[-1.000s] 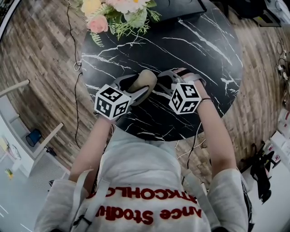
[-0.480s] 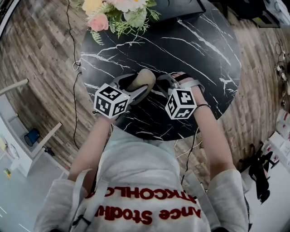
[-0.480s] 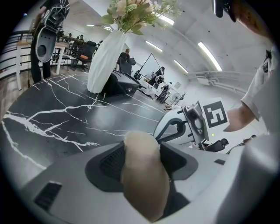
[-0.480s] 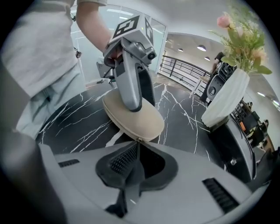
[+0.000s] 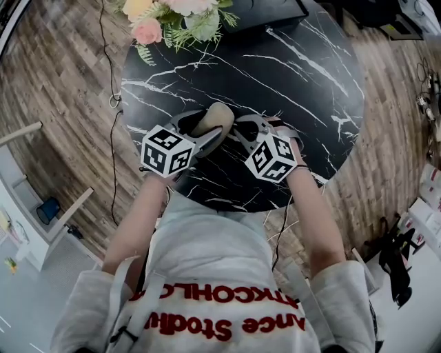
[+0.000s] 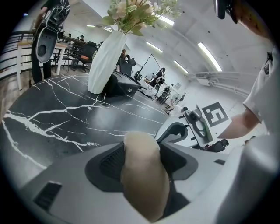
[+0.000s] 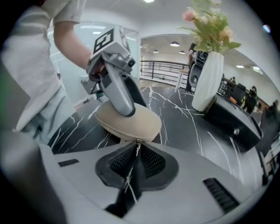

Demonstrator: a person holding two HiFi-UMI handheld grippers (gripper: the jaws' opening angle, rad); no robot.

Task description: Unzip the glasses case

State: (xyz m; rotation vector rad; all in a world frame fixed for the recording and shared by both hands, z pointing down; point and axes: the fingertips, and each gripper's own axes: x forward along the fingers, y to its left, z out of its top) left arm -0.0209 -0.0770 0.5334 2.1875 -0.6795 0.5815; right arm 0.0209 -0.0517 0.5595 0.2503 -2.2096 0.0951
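A beige oval glasses case is held off the black marble table. My left gripper is shut on the case's left end, and in the left gripper view the case fills the gap between the pads. My right gripper meets the case from the right. In the right gripper view its pads pinch the small metal zipper pull that hangs from the case's near edge. Its jaws have just closed and then eased a little, with the pull between them. The zip line looks closed.
A white vase of flowers stands at the table's far edge, with a dark box beside it. The table's near edge lies just below both grippers. Cables run over the wooden floor on the left.
My right gripper has shifted left toward the case and rolled, so its marker cube shows a different face. The left gripper and the case have stayed put.
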